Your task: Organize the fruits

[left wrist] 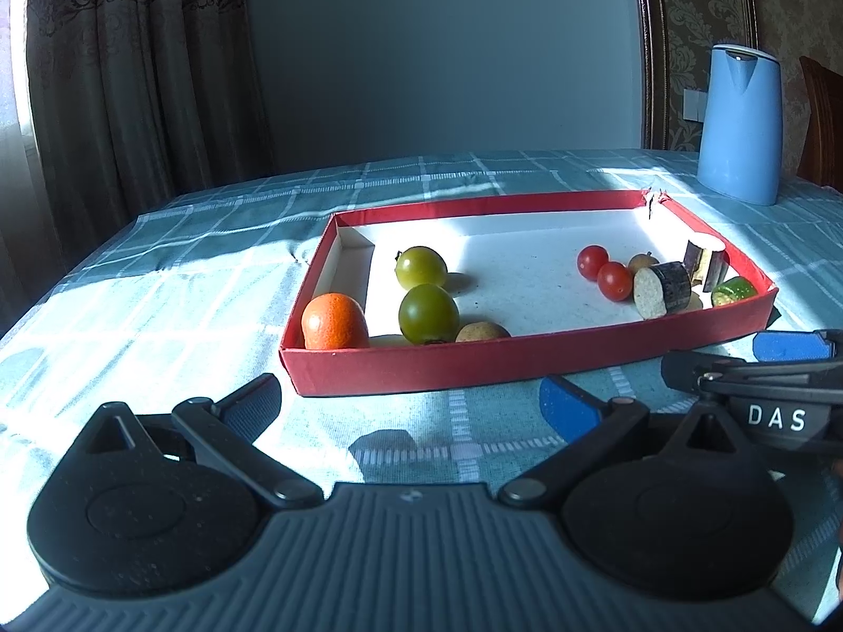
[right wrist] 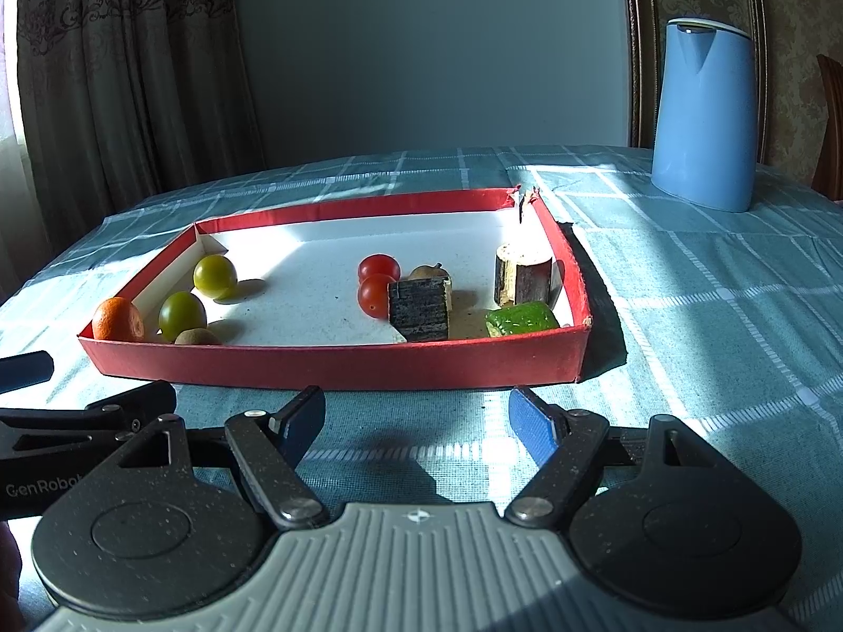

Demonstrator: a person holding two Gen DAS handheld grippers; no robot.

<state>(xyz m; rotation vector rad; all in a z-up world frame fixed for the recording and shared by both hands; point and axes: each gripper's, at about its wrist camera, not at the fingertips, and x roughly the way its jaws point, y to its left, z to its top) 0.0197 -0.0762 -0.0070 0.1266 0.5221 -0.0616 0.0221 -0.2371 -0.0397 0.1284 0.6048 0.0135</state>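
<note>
Left gripper (left wrist: 411, 403): held wide apart, empty, low over the cloth just short of the red tray's (left wrist: 527, 361) near wall.
Right gripper (right wrist: 416, 421): likewise spread wide, nothing gripped, alongside.
Fruits, tray's left end: orange (left wrist: 334, 321), two green tomatoes (left wrist: 428, 313), one brown fruit (left wrist: 480, 331).
Tray's right end: red tomatoes (left wrist: 603, 271), aubergine pieces (left wrist: 664, 288), cucumber piece (left wrist: 732, 289).
Judgement: grouping appears sorted; stage undetermined.
Beyond tray: blue jug (left wrist: 740, 124).
</note>
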